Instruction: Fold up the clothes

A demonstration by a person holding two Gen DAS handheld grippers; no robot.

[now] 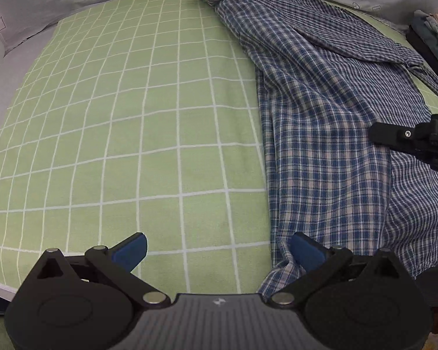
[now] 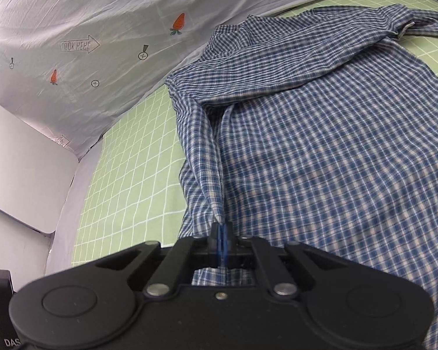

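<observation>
While pinched, plaid shirt lengthwise, collar farthest away.

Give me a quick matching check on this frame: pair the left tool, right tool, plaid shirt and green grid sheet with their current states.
Things:
1. left tool
2. right tool
3. plaid shirt
4. green grid sheet

States:
A. pinched shut on a fold of fabric
B. lies spread under the garment
C. open, one pad at the shirt's edge
D. partly folded, a sleeve laid across it

Pairs: 1-C, 2-A, 3-D, 4-B
</observation>
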